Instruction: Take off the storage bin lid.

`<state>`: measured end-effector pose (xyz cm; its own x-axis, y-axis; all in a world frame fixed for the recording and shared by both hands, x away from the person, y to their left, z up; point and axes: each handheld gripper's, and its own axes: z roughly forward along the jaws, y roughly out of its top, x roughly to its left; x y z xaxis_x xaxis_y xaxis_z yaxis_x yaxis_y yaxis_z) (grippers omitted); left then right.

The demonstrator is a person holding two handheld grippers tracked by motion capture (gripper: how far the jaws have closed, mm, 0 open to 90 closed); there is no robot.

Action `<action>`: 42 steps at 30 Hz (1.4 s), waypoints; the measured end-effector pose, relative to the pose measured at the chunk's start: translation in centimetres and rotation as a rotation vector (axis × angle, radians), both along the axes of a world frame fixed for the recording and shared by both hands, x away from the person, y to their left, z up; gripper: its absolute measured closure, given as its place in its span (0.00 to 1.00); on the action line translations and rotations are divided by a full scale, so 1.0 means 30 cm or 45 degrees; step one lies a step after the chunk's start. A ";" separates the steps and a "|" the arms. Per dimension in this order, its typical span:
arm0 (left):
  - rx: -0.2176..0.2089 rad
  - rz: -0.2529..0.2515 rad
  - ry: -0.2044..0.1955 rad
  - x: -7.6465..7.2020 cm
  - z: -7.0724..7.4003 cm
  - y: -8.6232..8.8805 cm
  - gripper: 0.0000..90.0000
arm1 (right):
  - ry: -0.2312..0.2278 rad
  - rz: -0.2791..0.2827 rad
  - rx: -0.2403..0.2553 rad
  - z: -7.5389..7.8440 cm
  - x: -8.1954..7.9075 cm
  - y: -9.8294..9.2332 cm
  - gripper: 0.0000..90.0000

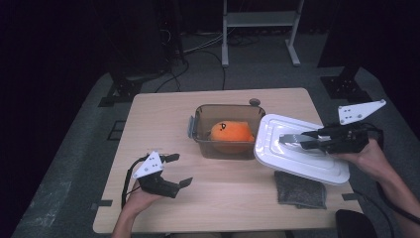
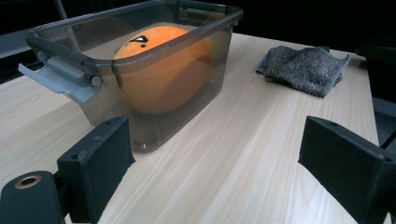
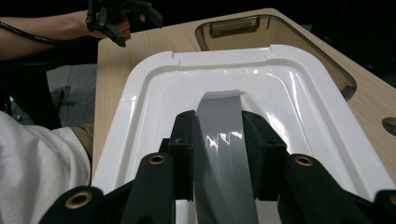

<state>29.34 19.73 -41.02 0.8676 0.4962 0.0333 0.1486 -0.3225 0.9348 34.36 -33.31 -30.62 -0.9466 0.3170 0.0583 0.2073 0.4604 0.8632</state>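
A smoky clear plastic box (image 1: 200, 134) (image 2: 205, 60) stands mid-table with an orange plush ball (image 1: 229, 134) (image 2: 163, 74) inside. My right gripper (image 1: 302, 140) (image 3: 218, 140) is shut on the grey handle (image 3: 219, 135) of the white lid (image 1: 297, 148) (image 3: 154, 102), held tilted above the table just right of the box, its near-left edge beside the box's rim (image 3: 327, 60). My left gripper (image 1: 173, 171) (image 2: 210, 168) rests open near the table's front left, jaws wide apart with nothing between them, pointing toward the box.
A grey cloth (image 1: 299, 191) (image 2: 303, 67) lies on the table under the lifted lid at the front right. A small round hole (image 1: 254, 102) sits near the table's far edge. A metal frame (image 1: 260, 29) stands on the floor beyond the table.
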 end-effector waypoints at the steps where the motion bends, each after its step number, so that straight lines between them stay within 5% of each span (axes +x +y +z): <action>1: -0.002 0.000 0.000 0.000 0.000 0.001 0.10 | 0.000 0.000 0.000 0.000 0.000 0.000 0.73; 42: -0.021 0.017 -0.009 0.003 0.004 0.025 0.10 | -0.018 0.080 -0.017 0.058 0.167 0.229 0.73</action>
<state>29.44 20.46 -40.90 0.8606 0.5084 0.0310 0.1463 -0.3052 0.9410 39.37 -26.43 -28.87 -0.9655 0.2573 0.0409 0.1653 0.4837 0.8595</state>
